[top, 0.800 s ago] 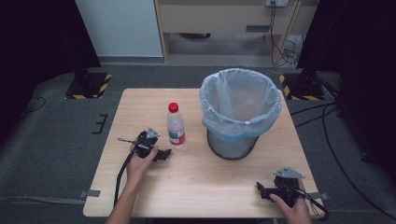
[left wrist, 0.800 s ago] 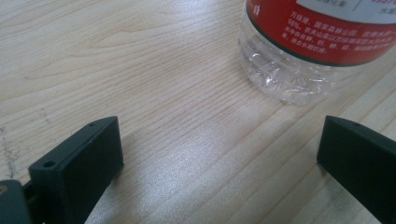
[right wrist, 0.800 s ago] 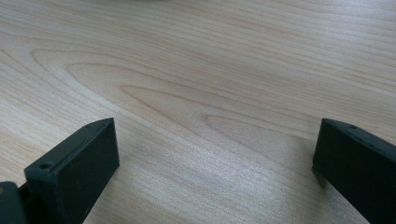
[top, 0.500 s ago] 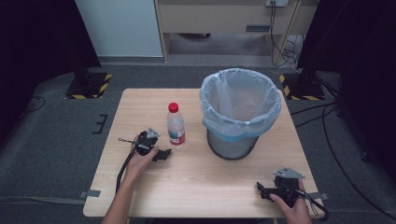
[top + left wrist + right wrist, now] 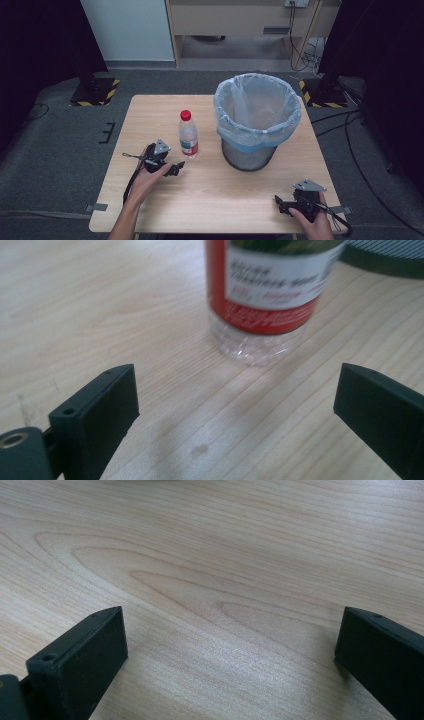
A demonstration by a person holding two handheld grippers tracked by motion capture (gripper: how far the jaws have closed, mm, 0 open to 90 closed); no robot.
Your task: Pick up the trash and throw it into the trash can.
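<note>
I count one bottle [image 5: 188, 135], one bin [image 5: 257, 120]; my left gripper [image 5: 175, 167] and right gripper [image 5: 280, 204] both gape, holding nothing.

On the table [image 5: 210, 200], the bottle [image 5: 188, 135] stands left of the bin [image 5: 257, 120], mid-table; left gripper [image 5: 176, 168] just before the bottle, right gripper [image 5: 280, 204] near the front right corner

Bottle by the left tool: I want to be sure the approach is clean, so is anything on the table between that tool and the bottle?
Nothing visible. In the left gripper view, bare wood lies between the open left tool and the bottle, which stands upright just ahead on the table, apart from the bin.
</note>
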